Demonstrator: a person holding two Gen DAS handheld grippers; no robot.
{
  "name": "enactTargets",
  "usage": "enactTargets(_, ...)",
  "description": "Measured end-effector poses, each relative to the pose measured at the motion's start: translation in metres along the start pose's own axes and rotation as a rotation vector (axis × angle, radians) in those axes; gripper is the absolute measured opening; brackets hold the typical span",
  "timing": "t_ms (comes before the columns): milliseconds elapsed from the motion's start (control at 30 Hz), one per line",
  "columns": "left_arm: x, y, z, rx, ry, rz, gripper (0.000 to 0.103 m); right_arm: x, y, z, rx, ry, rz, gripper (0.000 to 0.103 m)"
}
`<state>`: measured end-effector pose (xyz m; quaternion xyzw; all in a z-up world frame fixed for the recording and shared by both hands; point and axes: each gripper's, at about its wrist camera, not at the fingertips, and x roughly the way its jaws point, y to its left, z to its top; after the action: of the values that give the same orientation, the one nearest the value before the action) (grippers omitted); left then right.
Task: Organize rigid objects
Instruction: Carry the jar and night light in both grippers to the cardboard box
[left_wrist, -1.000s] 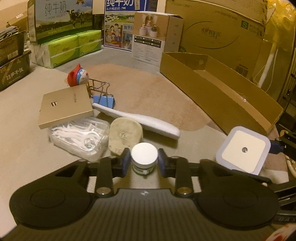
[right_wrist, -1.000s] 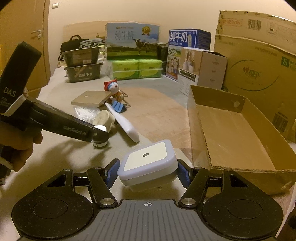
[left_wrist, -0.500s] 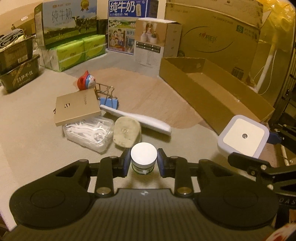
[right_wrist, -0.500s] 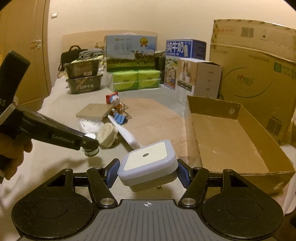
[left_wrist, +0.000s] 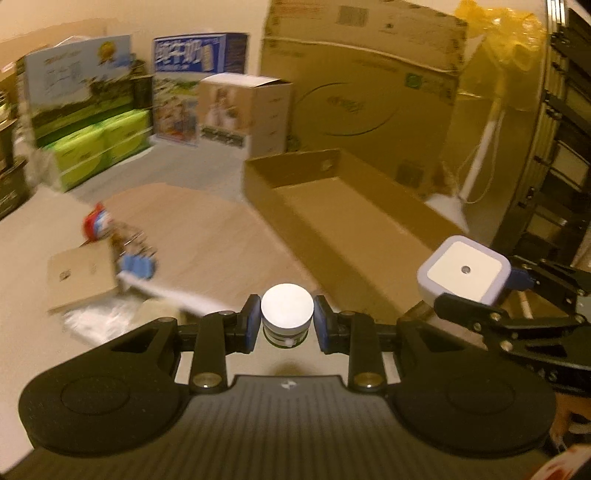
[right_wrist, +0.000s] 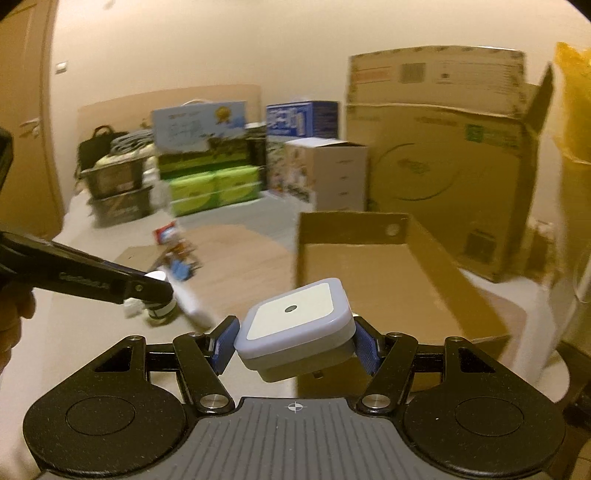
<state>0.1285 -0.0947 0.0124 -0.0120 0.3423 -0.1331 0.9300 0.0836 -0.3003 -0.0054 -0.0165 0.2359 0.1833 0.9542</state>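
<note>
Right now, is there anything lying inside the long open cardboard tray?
No, the long open cardboard tray shows only its bare brown floor in the right wrist view.

Counted: one jar (left_wrist: 287, 309), one night light (right_wrist: 295, 323), one open tray box (right_wrist: 388, 273), one flat box (left_wrist: 79, 278), one toy (left_wrist: 95, 224), two green packs (right_wrist: 212, 192).

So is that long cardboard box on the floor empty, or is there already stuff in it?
Empty, as far as shown: the open cardboard box shows only bare brown floor inside. Its near corner is hidden behind the square white night light.
</note>
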Motion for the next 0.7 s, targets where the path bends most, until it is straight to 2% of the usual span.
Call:
enactTargets(333,0.026,-0.046,0.035,0.036,-0.017,-0.069,0.027,0.008,-0.077,0.019,0.063,0.007,-0.063,0.065)
enactTargets(700,0.066,-0.075,0.050,0.050,0.023,-0.103,0.027,0.037,-0.130,0.031,0.110,0.048,-0.046,0.065)
